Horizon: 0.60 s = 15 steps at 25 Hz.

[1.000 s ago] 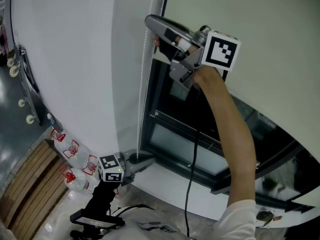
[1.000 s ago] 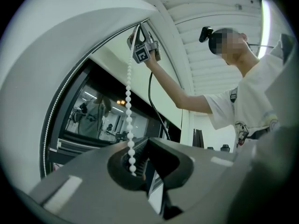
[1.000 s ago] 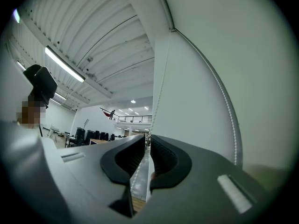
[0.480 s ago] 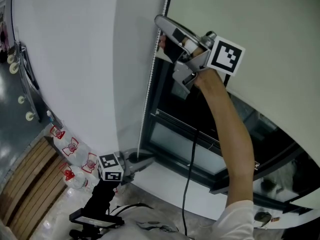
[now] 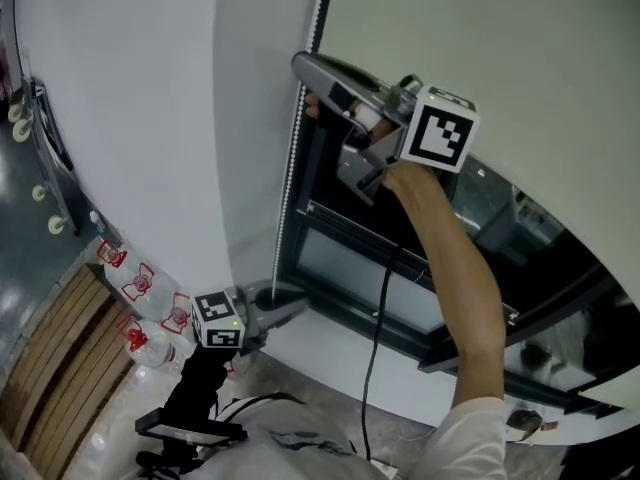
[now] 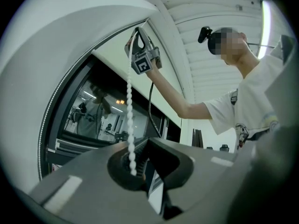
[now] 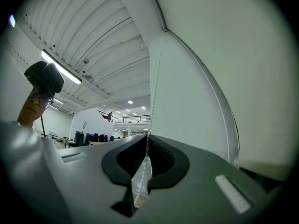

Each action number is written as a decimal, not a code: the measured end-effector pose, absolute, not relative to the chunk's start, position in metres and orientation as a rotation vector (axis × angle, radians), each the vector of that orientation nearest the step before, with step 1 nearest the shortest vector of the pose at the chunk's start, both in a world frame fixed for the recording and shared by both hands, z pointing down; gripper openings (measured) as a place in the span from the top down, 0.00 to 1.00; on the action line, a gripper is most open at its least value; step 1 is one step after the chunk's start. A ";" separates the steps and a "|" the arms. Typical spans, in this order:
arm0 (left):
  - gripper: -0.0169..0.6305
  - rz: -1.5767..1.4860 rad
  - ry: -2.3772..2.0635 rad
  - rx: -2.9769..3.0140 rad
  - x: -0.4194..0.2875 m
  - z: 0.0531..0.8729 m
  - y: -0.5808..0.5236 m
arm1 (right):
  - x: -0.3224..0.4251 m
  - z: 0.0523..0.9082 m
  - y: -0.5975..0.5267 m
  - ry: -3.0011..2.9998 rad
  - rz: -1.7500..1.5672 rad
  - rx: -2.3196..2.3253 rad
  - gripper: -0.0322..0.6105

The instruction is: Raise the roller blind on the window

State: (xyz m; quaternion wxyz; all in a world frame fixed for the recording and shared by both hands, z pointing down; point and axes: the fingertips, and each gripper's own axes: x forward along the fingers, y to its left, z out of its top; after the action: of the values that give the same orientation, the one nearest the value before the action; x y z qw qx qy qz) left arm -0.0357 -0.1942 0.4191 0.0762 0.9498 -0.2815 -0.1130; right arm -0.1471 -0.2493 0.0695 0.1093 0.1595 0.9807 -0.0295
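A white wall [image 5: 130, 98] fills the left of the head view. Beside it the pale blind [image 5: 500, 48] covers the upper part of the window [image 5: 350, 258], with dark glass showing below the blind's bottom edge. A person's bare arm [image 5: 450, 258] reaches up with the right gripper [image 5: 302, 66], whose jaws have just been closing and pinch the chain [image 5: 290, 178] high beside the window frame. Low at the sill, the left gripper [image 5: 292, 306] clamps the same chain, which runs taut between the two. Bottles [image 5: 140, 286] with red labels sit on the floor by the wall.
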 end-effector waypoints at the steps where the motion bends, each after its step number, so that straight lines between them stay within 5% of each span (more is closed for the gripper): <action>1: 0.98 -0.338 -0.841 2.852 -0.035 0.418 -0.194 | -0.147 0.080 -0.249 2.897 -0.097 0.464 0.93; 15: 0.98 -0.317 -0.835 2.855 -0.032 0.414 -0.194 | -0.147 0.191 -0.247 3.001 -0.251 0.472 0.93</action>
State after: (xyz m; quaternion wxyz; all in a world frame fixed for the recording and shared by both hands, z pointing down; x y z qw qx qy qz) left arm -0.0323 -0.1944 0.4139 0.0748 0.9517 -0.2784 -0.1055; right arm -0.1467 -0.2473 0.1905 0.0469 0.1546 0.9834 -0.0823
